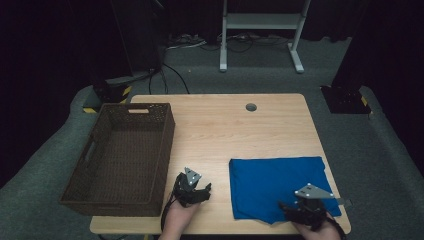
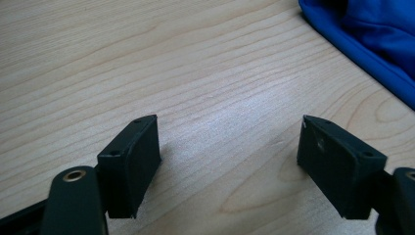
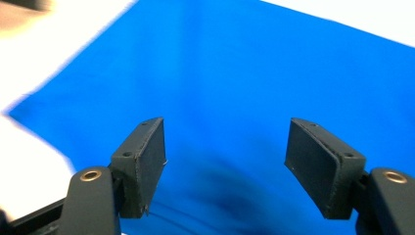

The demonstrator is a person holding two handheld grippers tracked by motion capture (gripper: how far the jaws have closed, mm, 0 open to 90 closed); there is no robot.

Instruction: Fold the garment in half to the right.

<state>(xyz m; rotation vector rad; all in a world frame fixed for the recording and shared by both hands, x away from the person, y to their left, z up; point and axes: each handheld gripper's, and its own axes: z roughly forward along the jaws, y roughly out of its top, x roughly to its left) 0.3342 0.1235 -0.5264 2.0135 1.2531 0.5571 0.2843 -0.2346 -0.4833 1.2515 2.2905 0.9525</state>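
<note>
A brown wicker basket (image 1: 120, 157) sits at the table's (image 1: 220, 130) left side, and just right of it the left gripper (image 1: 197, 192) hovers over bare wood, jaws spread and empty. Further right, a blue cloth (image 1: 277, 182) lies flat near the front edge, the right gripper (image 1: 295, 207) poised over its near edge, jaws wide and gripping nothing. This looks like the approach to a first grasp; next, both grippers likely need to close on the cloth's near corners.
</note>
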